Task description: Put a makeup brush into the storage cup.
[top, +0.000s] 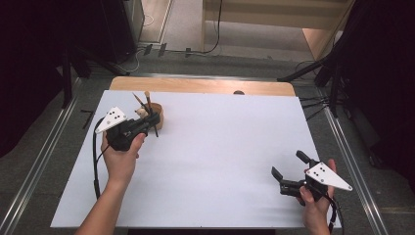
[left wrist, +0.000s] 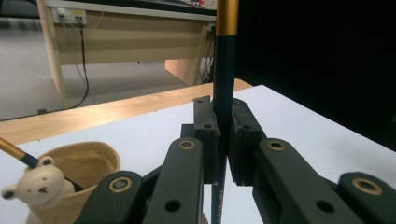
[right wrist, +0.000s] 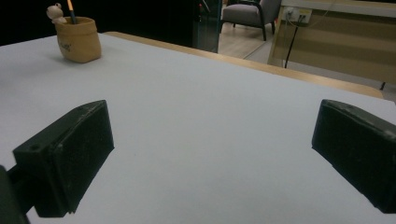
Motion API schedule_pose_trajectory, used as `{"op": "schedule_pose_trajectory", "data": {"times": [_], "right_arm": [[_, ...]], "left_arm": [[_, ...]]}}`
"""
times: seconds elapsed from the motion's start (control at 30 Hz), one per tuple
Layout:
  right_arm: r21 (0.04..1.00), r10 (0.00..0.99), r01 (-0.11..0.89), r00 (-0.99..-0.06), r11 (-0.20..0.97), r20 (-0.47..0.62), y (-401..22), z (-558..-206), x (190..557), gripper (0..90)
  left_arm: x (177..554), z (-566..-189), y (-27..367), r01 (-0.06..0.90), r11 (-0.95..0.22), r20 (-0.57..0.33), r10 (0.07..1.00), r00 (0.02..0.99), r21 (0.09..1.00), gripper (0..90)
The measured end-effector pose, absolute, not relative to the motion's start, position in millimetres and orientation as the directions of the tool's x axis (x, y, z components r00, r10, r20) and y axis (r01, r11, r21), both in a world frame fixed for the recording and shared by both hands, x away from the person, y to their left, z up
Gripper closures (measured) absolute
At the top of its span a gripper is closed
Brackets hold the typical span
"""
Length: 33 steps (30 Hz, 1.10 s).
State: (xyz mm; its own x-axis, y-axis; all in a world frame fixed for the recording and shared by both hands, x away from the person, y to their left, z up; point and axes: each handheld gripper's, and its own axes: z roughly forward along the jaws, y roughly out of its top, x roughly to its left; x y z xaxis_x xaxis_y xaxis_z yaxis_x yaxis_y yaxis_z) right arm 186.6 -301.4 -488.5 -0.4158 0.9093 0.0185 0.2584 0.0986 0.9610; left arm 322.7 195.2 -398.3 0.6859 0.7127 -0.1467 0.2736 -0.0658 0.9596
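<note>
Got my left gripper (top: 152, 119) clamped on a dark paintbrush (left wrist: 223, 107), held upright right beside the tan cup (top: 157, 114) at the far left of the white table (top: 220, 161) — vertical probably so it slides cleanly past the rim. Right gripper (top: 288, 166) sits wide open near the front right corner — parked out of the way, holding nothing.

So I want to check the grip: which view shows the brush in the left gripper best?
The left gripper view: the dark brush with its gold ferrule stands upright, clamped between the left gripper pads. The high view shows that brush small, beside the holder. The right gripper view shows the holder far off.
</note>
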Motion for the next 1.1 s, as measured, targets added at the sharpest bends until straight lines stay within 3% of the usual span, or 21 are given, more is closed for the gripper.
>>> {"op": "schedule_pose_trajectory", "data": {"times": [0.7, 1.1], "right_arm": [[0.954, 0.911, 0.275, -0.413, 0.120, 0.004, -304.8, -496.2, 184.6, 0.0], [0.954, 0.913, 0.278, -0.409, 0.114, 0.010, -306.4, -496.3, 184.9, 0.0]], "left_arm": [[361.2, -392.0, 210.8, 0.243, 0.006, -0.160, 0.768, 0.620, 0.970, 84.0], [380.6, -400.9, 207.4, 0.215, -0.003, -0.123, 0.811, 0.573, 0.977, 84.0]]}}
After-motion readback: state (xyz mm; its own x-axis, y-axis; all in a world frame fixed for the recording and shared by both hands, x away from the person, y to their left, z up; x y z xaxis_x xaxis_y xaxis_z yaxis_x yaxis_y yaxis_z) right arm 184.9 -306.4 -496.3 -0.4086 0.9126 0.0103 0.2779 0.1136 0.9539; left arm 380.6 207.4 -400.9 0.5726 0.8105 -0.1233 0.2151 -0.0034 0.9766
